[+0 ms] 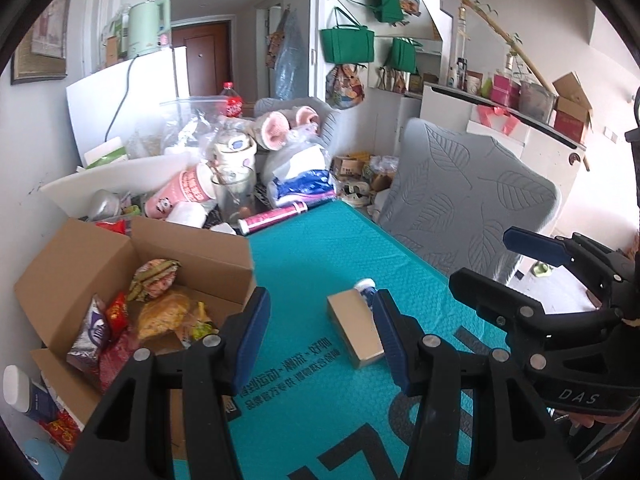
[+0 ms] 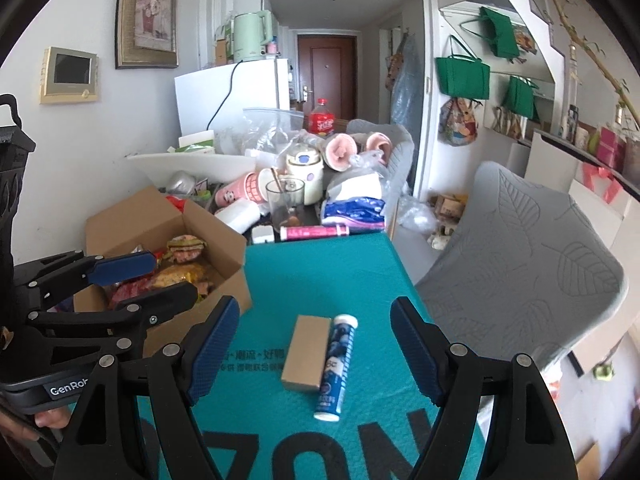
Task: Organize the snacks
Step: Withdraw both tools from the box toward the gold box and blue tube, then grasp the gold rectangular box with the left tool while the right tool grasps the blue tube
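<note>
Snacks left on the teal table (image 2: pixel 344 280): a tan box (image 2: pixel 306 354) and blue tube (image 2: pixel 335 368) touching, long axes pointing away from me. My right gripper (image 2: pixel 316 354) straddles both, jaws apart and empty; my left gripper (image 1: pixel 320 338), narrower and empty, sits beside the cardboard box (image 1: pixel 192 256)

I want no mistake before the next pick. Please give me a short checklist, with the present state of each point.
1. Right gripper open and empty: ok.
2. Left gripper empty: ok.
3. Blue tube free on the teal mat, lying beside the small brown box: ok.
4. Whether tube and box touch: cannot tell.
5. Cardboard box flaps open: ok.
6. Room left in it for more snacks: cannot tell.
</note>
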Demonstrator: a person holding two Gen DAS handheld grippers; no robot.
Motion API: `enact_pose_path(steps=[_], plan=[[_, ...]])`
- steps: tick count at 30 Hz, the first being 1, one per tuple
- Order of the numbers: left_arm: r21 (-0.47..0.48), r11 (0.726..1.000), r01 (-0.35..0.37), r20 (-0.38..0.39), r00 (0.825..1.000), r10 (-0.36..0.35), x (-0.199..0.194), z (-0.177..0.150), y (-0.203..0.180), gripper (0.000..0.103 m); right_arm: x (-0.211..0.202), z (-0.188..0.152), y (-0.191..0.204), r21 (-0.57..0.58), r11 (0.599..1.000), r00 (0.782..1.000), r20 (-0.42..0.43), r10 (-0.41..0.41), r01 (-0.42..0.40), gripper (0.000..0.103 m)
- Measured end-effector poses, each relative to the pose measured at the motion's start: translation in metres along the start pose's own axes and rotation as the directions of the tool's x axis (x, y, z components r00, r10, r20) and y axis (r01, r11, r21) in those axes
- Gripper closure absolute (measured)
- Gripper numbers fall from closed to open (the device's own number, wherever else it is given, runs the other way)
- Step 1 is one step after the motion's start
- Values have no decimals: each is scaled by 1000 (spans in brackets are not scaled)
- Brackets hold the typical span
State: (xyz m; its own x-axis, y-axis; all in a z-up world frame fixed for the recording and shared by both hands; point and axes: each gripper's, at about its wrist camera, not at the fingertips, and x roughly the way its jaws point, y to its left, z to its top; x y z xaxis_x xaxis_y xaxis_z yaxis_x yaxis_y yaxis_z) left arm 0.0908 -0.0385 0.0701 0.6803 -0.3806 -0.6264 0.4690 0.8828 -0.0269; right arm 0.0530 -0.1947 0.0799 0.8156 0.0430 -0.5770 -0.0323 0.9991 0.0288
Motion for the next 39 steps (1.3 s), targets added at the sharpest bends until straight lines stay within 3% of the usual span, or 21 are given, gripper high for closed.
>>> enact_pose_path(steps=[13, 24, 28, 39], plan=[[-2, 998, 66, -155, 986, -66, 67, -28, -37, 51, 12, -44, -61, 85, 996, 997, -68, -29, 35, 25], [-22, 999, 41, -235, 971, -45, 119, -39, -57, 51, 50, -69, -95, 133, 991, 990, -142, 11, 8, 25], [-9, 1000, 3, -263, 965, -5, 140, -41, -59, 51, 66, -75, -105, 148, 989, 985, -169, 27, -2, 25], [-46, 999, -7, -363, 932, -10, 182, -51, -41, 51, 106, -74, -106, 163, 984, 973, -209, 102, -68, 25]])
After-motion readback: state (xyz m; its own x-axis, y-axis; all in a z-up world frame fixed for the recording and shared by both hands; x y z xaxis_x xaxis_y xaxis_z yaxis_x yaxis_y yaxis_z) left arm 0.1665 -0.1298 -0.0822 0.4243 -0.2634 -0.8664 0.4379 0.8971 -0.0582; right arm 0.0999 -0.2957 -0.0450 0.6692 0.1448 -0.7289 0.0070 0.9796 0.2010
